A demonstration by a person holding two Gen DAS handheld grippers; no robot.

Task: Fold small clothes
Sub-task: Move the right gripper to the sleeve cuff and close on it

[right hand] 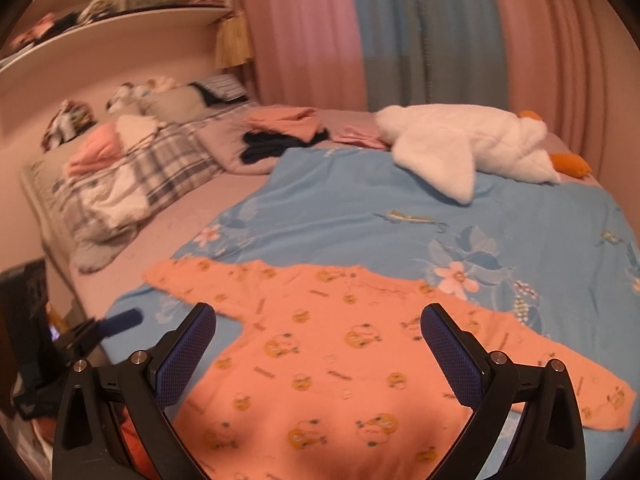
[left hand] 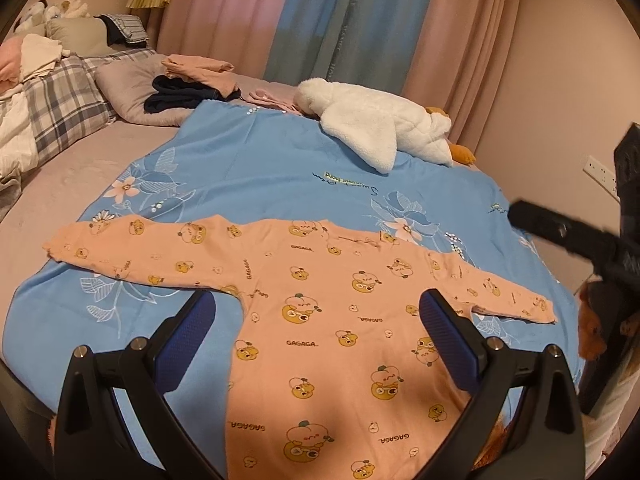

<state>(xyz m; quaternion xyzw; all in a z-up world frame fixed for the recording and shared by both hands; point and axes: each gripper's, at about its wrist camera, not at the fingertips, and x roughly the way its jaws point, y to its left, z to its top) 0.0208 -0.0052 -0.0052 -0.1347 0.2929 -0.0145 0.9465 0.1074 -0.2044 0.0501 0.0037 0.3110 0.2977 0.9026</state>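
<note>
We found the peach long-sleeved top (left hand: 340,320) spread flat on the blue floral sheet (left hand: 256,168) that covered the bed, both sleeves stretched out to the sides and the neckline on the far side of the garment from us. We judged it a thin, light knit: limp, with no stiffness to hold a crease, likely to drag and bunch against the sheet rather than slide. A cuff or a hem corner looked the sensible place to pinch, since a single layer there would lift cleanly; the middle of the body would only gather into a lump.

Our left hand-held gripper (left hand: 316,308) hovered above the top's body, its jaws spread wide with nothing between them. Our right hand-held gripper (right hand: 320,322) hung over the same garment, equally wide open and empty, though that view was blurred.

The word "GAGAGA" was printed repeatedly across the top, among small cartoon fruit figures. On the sheet beyond the neckline, script lettering showed upside down; we could not read it with confidence. Further beyond the top lay a white plush goose (left hand: 372,124), and a small stack of folded clothes (left hand: 192,80).
</note>
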